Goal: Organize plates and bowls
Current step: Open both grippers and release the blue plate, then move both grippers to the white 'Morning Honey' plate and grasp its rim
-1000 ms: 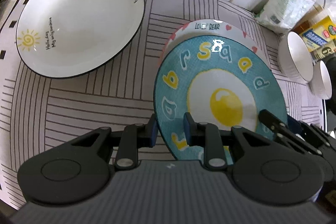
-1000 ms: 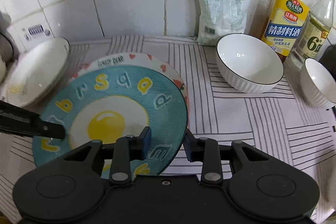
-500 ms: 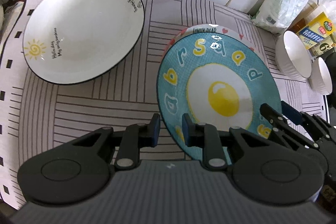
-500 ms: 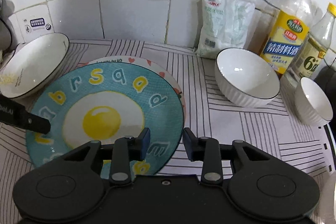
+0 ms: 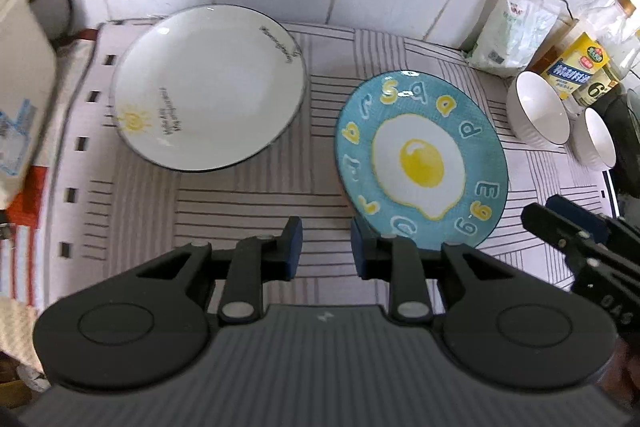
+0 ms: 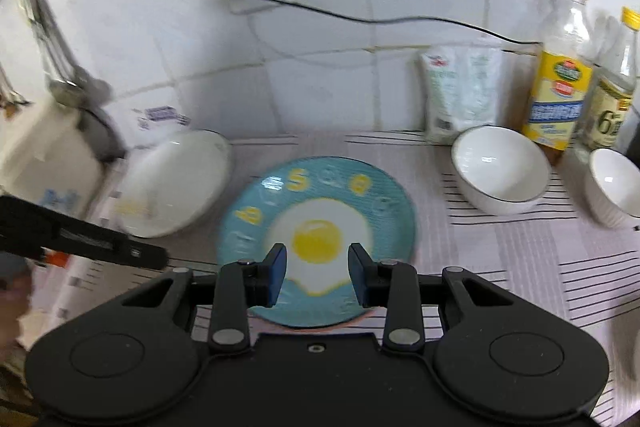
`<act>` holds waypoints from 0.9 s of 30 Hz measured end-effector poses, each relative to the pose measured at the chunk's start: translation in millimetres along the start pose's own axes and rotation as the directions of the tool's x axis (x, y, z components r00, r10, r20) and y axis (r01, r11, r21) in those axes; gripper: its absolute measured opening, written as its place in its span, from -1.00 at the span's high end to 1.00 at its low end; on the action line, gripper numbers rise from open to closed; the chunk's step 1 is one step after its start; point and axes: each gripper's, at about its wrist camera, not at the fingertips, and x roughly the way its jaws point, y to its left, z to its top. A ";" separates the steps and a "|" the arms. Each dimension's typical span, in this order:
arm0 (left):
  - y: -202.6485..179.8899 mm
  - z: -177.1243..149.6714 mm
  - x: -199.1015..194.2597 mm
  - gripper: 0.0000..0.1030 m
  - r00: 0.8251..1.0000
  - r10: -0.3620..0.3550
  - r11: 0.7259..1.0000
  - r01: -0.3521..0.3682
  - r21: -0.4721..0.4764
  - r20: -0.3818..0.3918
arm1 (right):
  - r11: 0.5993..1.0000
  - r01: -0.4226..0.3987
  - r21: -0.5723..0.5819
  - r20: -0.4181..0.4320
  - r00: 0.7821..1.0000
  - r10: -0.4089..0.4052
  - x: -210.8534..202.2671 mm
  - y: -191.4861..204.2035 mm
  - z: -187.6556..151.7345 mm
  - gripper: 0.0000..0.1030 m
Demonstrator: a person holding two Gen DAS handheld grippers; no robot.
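A blue plate with a fried-egg picture (image 5: 420, 163) lies flat on the striped cloth, on top of a pink-rimmed plate whose edge just shows in the right wrist view (image 6: 360, 317). The blue plate (image 6: 316, 239) lies just beyond my right gripper (image 6: 316, 275), which is open, empty and above its near edge. My left gripper (image 5: 326, 247) is open and empty, just left of the blue plate's near rim. A large white plate with a sun drawing (image 5: 208, 95) lies at the back left. Two white bowls (image 6: 500, 175) (image 6: 612, 187) stand at the right.
Two oil bottles (image 6: 560, 75) and a white bag (image 6: 460, 95) stand against the tiled wall at the back right. A white container (image 5: 20, 67) stands at the left edge. A cable (image 6: 360, 19) runs along the wall. The striped cloth (image 5: 240, 203) covers the counter.
Both grippers have let go of the blue plate and pulled back and up. The blue plate now lies flat over the pink-rimmed plate, hiding it almost fully.
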 end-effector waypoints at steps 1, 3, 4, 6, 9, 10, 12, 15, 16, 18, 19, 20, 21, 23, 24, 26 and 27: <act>1.5 -0.7 -5.9 0.45 1.000 0.003 1.000 -0.003 0.008 0.012 | 1.000 -0.018 0.000 0.006 1.000 0.018 -4.6 4.8 2.3 0.25; 6.1 -2.7 -17.2 0.39 0.999 0.030 0.999 -0.031 0.019 0.030 | 0.999 -0.050 -0.011 0.019 0.999 0.050 -10.6 14.5 5.2 0.25; 8.4 -4.1 -21.6 0.38 0.998 0.045 0.999 -0.045 0.021 0.037 | 0.998 -0.066 -0.018 0.024 0.998 0.066 -13.4 19.5 6.4 0.25; 14.5 -5.1 -29.9 0.32 0.996 0.067 0.998 -0.068 0.015 0.051 | 0.994 -0.100 -0.033 0.028 0.995 0.100 -16.3 29.2 8.9 0.25; 25.2 -6.0 -38.5 0.20 0.995 0.084 0.997 -0.083 -0.005 0.056 | 0.988 -0.138 -0.071 0.026 0.990 0.140 -16.5 43.6 12.5 0.24; 29.0 -6.7 -40.1 0.19 0.994 0.092 0.996 -0.091 -0.011 0.058 | 0.985 -0.150 -0.086 0.023 0.988 0.152 -15.3 47.2 14.0 0.24; 37.1 -7.3 -42.1 0.13 0.992 0.117 0.993 -0.116 -0.029 0.056 | 0.978 -0.174 -0.118 0.025 0.984 0.178 -14.2 57.3 16.9 0.24; 50.4 -7.6 -44.2 -0.01 0.988 0.137 0.990 -0.133 -0.055 0.078 | 0.964 -0.214 -0.156 0.039 0.974 0.223 -10.5 69.9 21.5 0.17; 55.1 -7.3 -44.6 -0.04 0.986 0.144 0.988 -0.139 -0.067 0.086 | 0.960 -0.224 -0.169 0.045 0.971 0.235 -8.5 73.3 22.9 0.15; 67.2 -5.9 -44.3 -0.17 0.982 0.154 0.984 -0.143 -0.102 0.108 | 0.952 -0.239 -0.191 0.053 0.966 0.253 -0.1 80.1 26.4 0.07; 71.4 -5.5 -43.5 -0.22 0.981 0.154 0.983 -0.140 -0.115 0.119 | 0.949 -0.246 -0.197 0.058 0.963 0.261 5.0 82.1 27.7 0.04; 76.9 -4.8 -42.5 -0.31 0.979 0.152 0.983 -0.135 -0.126 0.135 | 0.947 -0.255 -0.197 0.062 0.960 0.271 12.1 83.5 29.1 -0.03; 81.5 -3.6 -40.8 -0.44 0.977 0.154 0.982 -0.134 -0.135 0.150 | 0.946 -0.263 -0.190 0.055 0.959 0.278 19.6 84.9 30.0 -0.06; 89.1 -2.4 -35.3 -0.68 0.964 0.185 0.976 -0.157 -0.151 0.191 | 0.946 -0.281 -0.164 0.045 0.956 0.292 39.5 86.4 32.3 -0.08; 91.7 -2.0 -31.5 -0.73 0.956 0.208 0.972 -0.178 -0.155 0.208 | 0.947 -0.287 -0.146 0.052 0.953 0.297 47.9 86.6 32.9 -0.09; 98.0 1.0 -21.5 -0.75 0.945 0.247 0.964 -0.217 -0.156 0.213 | 0.947 -0.307 -0.100 0.062 0.948 0.313 71.8 84.1 33.4 -0.09; 101.3 2.7 -17.0 -0.75 0.944 0.255 0.962 -0.225 -0.154 0.210 | 0.950 -0.300 -0.084 0.060 0.950 0.306 84.0 83.6 34.1 -0.09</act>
